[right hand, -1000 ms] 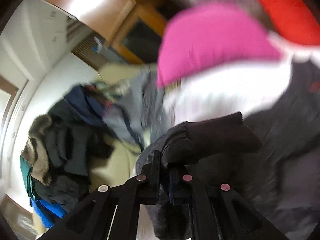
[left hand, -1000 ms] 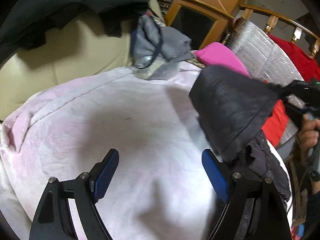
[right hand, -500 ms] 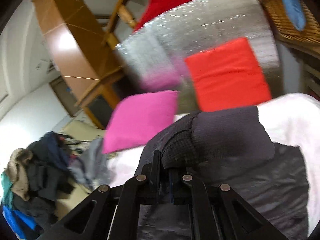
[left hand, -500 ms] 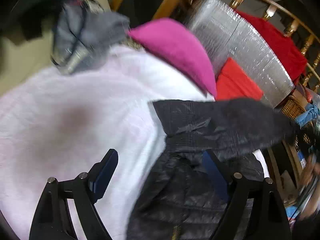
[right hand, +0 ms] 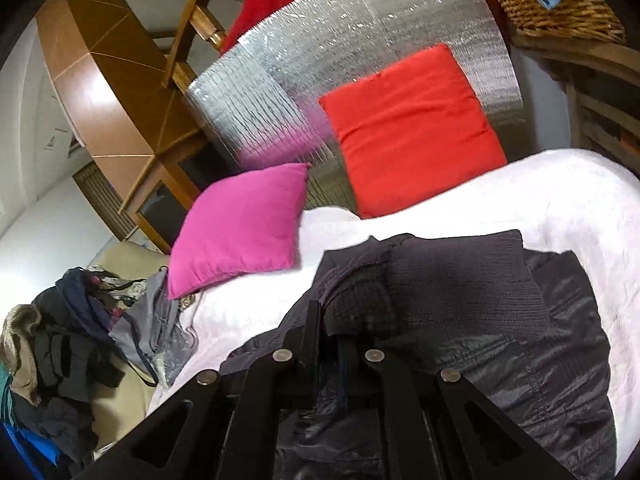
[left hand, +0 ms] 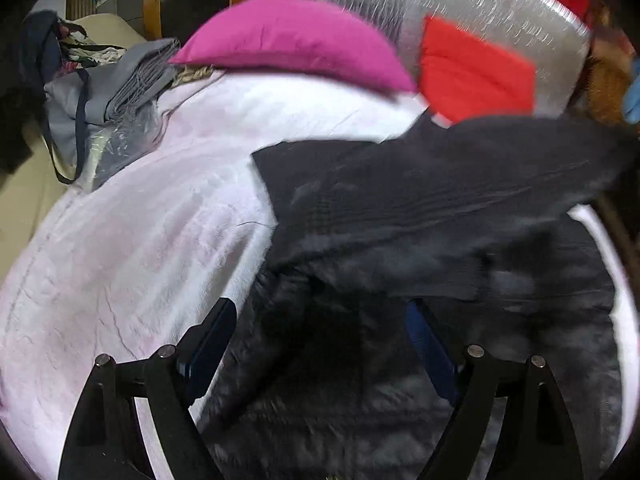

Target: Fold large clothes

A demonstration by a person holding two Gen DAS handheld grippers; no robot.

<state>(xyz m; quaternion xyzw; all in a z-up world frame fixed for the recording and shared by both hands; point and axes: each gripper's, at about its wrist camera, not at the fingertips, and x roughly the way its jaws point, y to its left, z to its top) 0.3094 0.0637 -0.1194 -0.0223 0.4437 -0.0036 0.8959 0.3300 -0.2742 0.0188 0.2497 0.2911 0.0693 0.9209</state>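
Right wrist view shows the right claw [right hand: 330,332] pinched fully together on the ribbed knit cuff [right hand: 456,276] of a dark quilted jacket [right hand: 540,368], the sleeve end bunched over the closed tips. The jacket lies spread on a pale pink-white fleecy blanket [right hand: 560,200] that covers the bed, with its body draped below and to the right of the claw. From the left wrist view the left claw [left hand: 320,344] hangs wide apart above the jacket's body, its blue pads [left hand: 208,344] clear of the cloth and holding nothing, while the raised sleeve [left hand: 440,184] stretches across the frame. The shell looks thin, glossy and slightly slick, stitched in narrow bands over light padding, so I judge it light, soft and floppy, apt to slide on itself and to puff back once folded. The cuff is matte and stretchy and gives a surer bite than the smooth shell; seams, hem or shoulder look like the better places for the free claw, since a pinch of loose shell would likely slip. Beyond the blanket a magenta cushion [right hand: 240,228] and a red cushion [right hand: 412,128] lean against a crinkled silver foil sheet [right hand: 360,32], a wicker basket [right hand: 552,4] sits in the upper right, and a heap of other clothes [right hand: 72,328] lies at the left.
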